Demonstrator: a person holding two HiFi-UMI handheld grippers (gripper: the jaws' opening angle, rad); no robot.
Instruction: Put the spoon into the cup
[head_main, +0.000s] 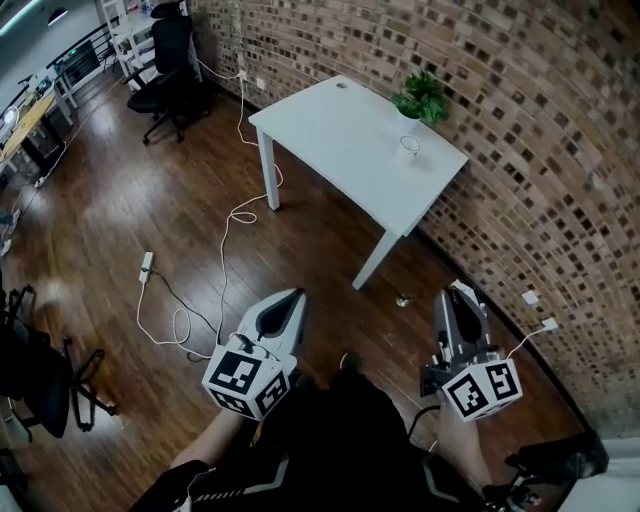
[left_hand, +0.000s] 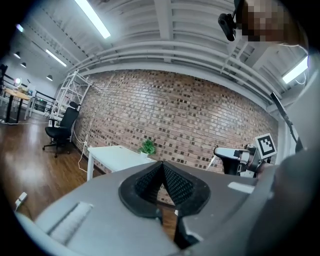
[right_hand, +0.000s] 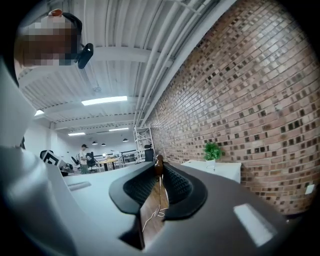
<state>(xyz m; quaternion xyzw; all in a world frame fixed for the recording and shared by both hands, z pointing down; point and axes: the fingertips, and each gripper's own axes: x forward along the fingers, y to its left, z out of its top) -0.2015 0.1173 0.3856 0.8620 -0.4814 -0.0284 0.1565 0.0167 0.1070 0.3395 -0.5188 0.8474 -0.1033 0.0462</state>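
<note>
- Left gripper (head_main: 293, 296): jaws closed together, nothing between them.
- Right gripper (head_main: 456, 296): jaws clamped on a slim brown spoon (right_hand: 159, 161), its end protruding.
- Clear glass cup (head_main: 410, 146): upright on white rectangular table (head_main: 340, 130), near green potted plant (head_main: 421, 97), well apart from both grippers.

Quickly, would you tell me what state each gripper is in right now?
Left gripper: closed, nothing between its jaws.
Right gripper: closed on the wooden spoon.
</note>
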